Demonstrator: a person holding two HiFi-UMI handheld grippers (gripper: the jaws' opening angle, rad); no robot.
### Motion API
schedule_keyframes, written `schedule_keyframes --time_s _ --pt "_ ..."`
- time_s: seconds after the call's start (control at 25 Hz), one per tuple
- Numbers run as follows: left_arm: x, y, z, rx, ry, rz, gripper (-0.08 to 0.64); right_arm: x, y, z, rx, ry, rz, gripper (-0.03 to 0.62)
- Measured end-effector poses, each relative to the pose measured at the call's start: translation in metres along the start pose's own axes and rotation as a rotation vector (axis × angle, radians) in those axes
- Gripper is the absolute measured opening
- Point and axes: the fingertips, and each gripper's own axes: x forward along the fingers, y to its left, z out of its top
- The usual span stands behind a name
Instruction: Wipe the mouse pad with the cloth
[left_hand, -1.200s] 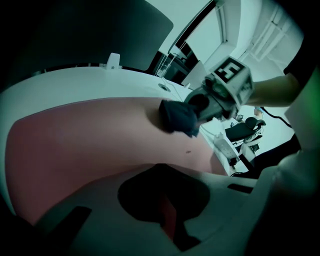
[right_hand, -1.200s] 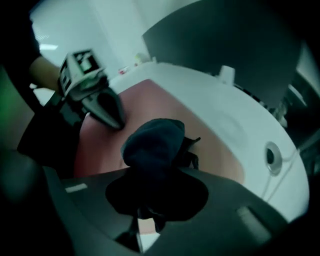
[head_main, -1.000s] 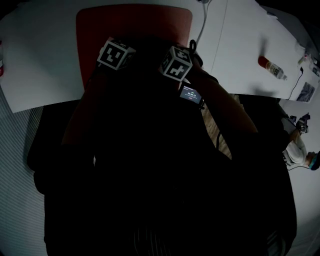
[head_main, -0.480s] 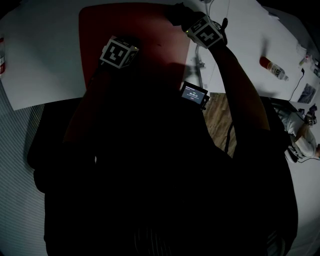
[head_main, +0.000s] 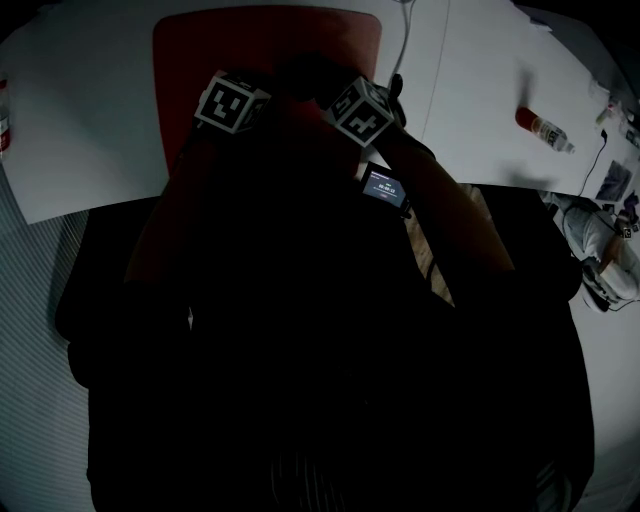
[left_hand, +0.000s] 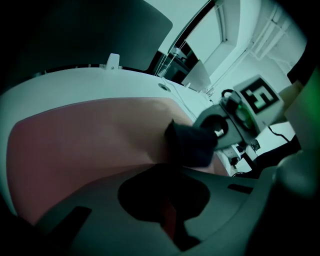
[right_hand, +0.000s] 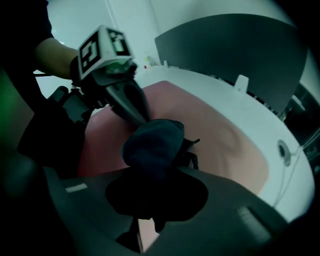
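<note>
A: Right tongs (right_hand: 150, 170)?

B: Clamped on the cloth (right_hand: 152, 140). It's a dark wad bunched between the jaws, with its underside on the mouse pad (right_hand: 220, 135), toward the pad's right side.

A: Left tongs (right_hand: 135, 112)?

B: Jaws together, nothing between them that I can see. The tip is down at the pad, just left of the cloth, almost touching it. My guess is it's pinning the pad.

A: Pad?

B: Red, lying flat on the white worktop (head_main: 90, 110), on the far side, left of centre. Both tongs are over its right half.

A: Step?

B: The wiping itself, mid-stroke I'd judge. The frames are too dark to show dirt or streaks, so I can't tell how much of the pad is done.

A: Next move?

B: Likely a drag of the wad across the pad with steady downward pressure. The grip has to stay firm or the cloth slips out. The left tip has to hold the pad so it doesn't slide on the worktop. The 2 tongs sit close together, so a stroke to the left needs the left tongs lifted or shifted first. The left and far parts of the pad probably need at least 1 pass each.
</note>
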Motion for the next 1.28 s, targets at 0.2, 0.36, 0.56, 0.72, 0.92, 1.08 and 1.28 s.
schedule_keyframes --time_s 0.2,0.36,0.56,0.72,0.92,1.08,1.28 --pt "-0.008 0.005 0.005 0.006 0.000 0.019 0.008 0.016 0.084 0.015 -0.035 -0.033 0.159 0.063" --pt "-0.009 0.006 0.000 0.013 0.007 0.051 0.008 0.020 0.089 0.005 0.062 0.018 0.232 0.063" --pt "-0.036 -0.009 0.021 -0.051 -0.152 0.055 0.008 -0.049 0.076 0.045 0.279 -0.254 0.396 0.061" --pt "-0.073 -0.053 0.038 -0.087 -0.296 -0.015 0.008 -0.119 0.055 0.044 0.322 -0.414 0.334 0.063" --pt "-0.128 -0.101 0.062 -0.097 -0.476 -0.083 0.008 -0.192 0.039 0.038 0.382 -0.592 0.239 0.063" --pt "-0.170 -0.149 0.080 -0.025 -0.586 -0.102 0.008 -0.242 0.048 0.039 0.376 -0.707 0.176 0.061" --pt "-0.209 -0.214 0.101 0.131 -0.692 -0.174 0.008 -0.289 0.071 0.044 0.307 -0.800 0.131 0.060"
